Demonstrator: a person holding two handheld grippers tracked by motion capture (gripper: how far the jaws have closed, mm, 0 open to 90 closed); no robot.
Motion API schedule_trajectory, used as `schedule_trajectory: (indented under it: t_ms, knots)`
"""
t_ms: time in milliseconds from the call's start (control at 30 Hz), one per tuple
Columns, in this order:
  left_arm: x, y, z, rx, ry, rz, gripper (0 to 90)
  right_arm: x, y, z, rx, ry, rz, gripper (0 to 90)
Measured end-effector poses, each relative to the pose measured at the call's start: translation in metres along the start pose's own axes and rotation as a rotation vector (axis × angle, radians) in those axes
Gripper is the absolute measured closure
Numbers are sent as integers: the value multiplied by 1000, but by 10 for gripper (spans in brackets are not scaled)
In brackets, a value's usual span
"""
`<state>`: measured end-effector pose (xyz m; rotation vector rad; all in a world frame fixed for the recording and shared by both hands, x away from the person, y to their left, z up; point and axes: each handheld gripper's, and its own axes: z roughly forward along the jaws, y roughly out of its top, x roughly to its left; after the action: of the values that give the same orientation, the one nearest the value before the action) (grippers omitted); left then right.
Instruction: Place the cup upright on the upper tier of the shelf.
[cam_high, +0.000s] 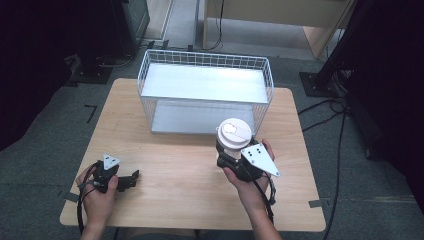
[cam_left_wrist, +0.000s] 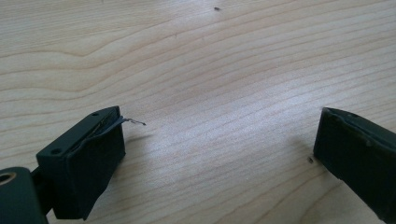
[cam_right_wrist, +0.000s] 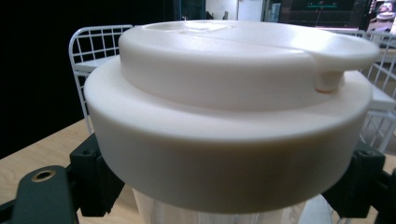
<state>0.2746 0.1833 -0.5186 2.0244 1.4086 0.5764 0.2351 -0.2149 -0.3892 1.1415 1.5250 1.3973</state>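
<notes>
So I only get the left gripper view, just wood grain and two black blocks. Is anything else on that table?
Observer: Yes, a white wire basket with two shelves stands at the far side of the table.
Operator: Is the other hand doing something?
Observer: The right tool is shut on a clear cup with a white lid, in front of the basket.
Operator: And where is my tool?
Observer: The left tool sits low at the near left of the table, open and empty, pointing towards the right hand.

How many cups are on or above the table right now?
1. A lidded cup sits between the jaws of the right gripper, in front of the wire basket. No others visible.
</notes>
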Motion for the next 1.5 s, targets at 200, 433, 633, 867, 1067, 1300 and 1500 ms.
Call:
schedule_trajectory:
  t_ms: [200,433,633,867,1067,1300,1500]
  knots:
    - [0,0,0,0,0,-1,25,2,14,7,-31,-12,-6,153]
    - [0,0,0,1,0,-1,25,7,33,17,-69,-20,-10,153]
    - [0,0,0,1,0,1,24,11,48,25,-98,-18,-21,153]
    - [0,0,0,1,0,0,24,16,67,34,-114,-42,-26,153]
    - [0,0,0,1,-1,-1,24,19,79,42,-141,-55,-38,153]
    - [0,0,0,1,0,0,25,18,91,53,-155,-63,-34,154]
    - [0,0,0,1,0,0,24,16,100,60,-165,-59,-22,154]
